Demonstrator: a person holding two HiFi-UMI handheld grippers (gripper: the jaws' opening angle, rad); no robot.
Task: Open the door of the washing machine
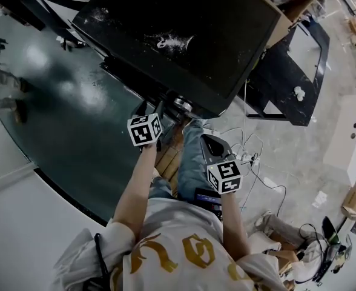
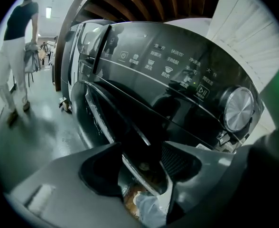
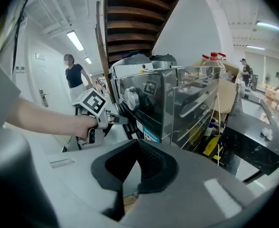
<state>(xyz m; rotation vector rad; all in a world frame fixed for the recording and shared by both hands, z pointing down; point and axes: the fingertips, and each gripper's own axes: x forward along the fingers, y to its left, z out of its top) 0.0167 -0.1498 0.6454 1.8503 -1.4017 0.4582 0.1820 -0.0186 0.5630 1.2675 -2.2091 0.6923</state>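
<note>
Washing machine point(image 1: 184, 35) is standing dark and glossy straight ahead of the person, with its door point(image 2: 99, 115) sitting low on the front face, below the control panel and its round dial point(image 2: 238, 108). Left gripper point(image 2: 139, 161) is pressing in against that front, its jaws spread and straddling the bright rim point(image 2: 138, 172) at the door's edge; the pads are not looking pinched onto it, so the hold is probably not made. Right gripper point(image 3: 134, 161) is hanging back from the machine, off toward its side, jaws drawn together with nothing between them. Judging by this, the step in hand is taking hold of the door at its edge. The next move is calling for the left jaws to be closing firmly on the rim, then pulling outward from the machine along the door's swing, without letting the pads slide off the slick trim.
</note>
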